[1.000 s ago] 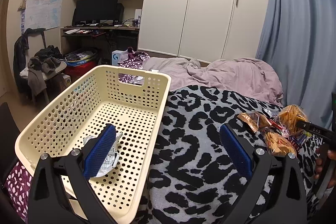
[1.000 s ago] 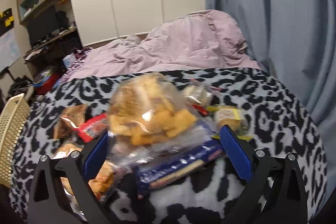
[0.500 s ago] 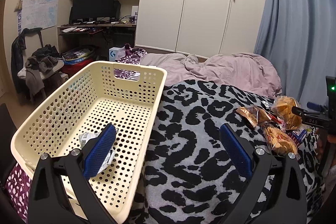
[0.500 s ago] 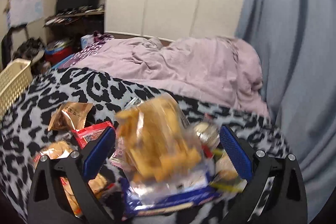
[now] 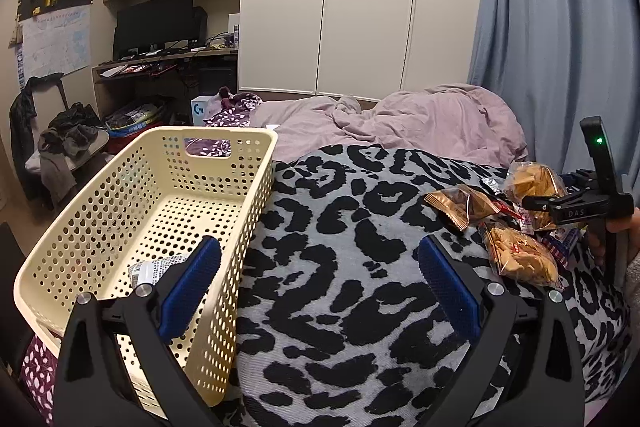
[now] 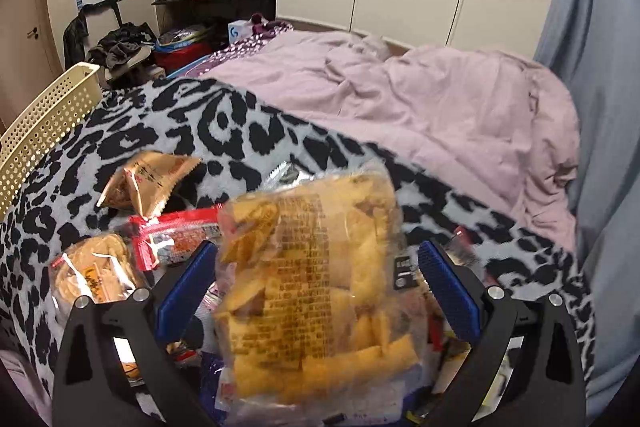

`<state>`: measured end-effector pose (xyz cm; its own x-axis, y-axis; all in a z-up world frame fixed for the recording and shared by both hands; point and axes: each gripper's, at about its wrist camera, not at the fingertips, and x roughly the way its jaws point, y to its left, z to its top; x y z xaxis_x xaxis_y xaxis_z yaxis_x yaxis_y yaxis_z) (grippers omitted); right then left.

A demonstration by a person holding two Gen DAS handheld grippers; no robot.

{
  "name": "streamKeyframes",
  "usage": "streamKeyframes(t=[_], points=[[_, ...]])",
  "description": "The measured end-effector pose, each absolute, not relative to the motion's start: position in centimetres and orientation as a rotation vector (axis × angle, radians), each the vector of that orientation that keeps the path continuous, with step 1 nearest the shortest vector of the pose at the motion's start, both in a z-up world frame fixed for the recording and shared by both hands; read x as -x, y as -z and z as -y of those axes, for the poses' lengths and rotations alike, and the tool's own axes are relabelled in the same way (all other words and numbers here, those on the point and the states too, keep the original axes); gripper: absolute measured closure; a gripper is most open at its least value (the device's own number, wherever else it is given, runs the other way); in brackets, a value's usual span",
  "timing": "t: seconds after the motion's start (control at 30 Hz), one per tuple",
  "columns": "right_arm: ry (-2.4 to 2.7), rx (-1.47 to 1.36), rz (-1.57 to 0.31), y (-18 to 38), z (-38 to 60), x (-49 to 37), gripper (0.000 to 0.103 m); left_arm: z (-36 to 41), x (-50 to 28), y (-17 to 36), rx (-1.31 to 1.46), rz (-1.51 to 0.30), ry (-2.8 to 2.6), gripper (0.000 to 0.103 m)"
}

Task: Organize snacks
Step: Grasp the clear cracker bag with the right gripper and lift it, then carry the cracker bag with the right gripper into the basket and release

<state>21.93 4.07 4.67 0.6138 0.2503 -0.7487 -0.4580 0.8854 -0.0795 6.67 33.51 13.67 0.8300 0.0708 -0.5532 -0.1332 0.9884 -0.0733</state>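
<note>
The right tongs are standing wide apart around a cracker bag; the left tongs are gaping beside the basket.

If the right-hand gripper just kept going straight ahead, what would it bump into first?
Probably the clear bag of golden crackers, already between the open jaws of the right gripper; whether they touch is unclear.

Dim warm indoor light, fisheye-bent edges, dark corner vignetting, slight motion blur
</note>
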Motion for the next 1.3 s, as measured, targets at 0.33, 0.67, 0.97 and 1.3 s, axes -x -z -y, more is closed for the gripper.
streamKeyframes(t=[0.33, 0.67, 0.97, 1.3], points=[[-0.415, 0.166, -0.824, -3.8, -3.2, -21.8, 0.012, -33.3, -7.0, -13.4, 0.113, -0.598, -0.117, 0.003], [-0.433, 0.067, -0.797, -5.4, -2.6, -20.7, 0.015, -34.3, -6.5, -13.5, 0.129, -0.588, -0.124, 0.003], [-0.52, -0.064, -0.771, -8.6, -3.4, -19.8, 0.015, -35.8, -5.7, -13.6, 0.166, -0.568, -0.131, 0.003], [-0.64, -0.033, -0.725, -11.5, -10.5, -18.2, 0.015, -38.6, -3.8, -13.9, 0.192, -0.531, -0.203, 0.003]])
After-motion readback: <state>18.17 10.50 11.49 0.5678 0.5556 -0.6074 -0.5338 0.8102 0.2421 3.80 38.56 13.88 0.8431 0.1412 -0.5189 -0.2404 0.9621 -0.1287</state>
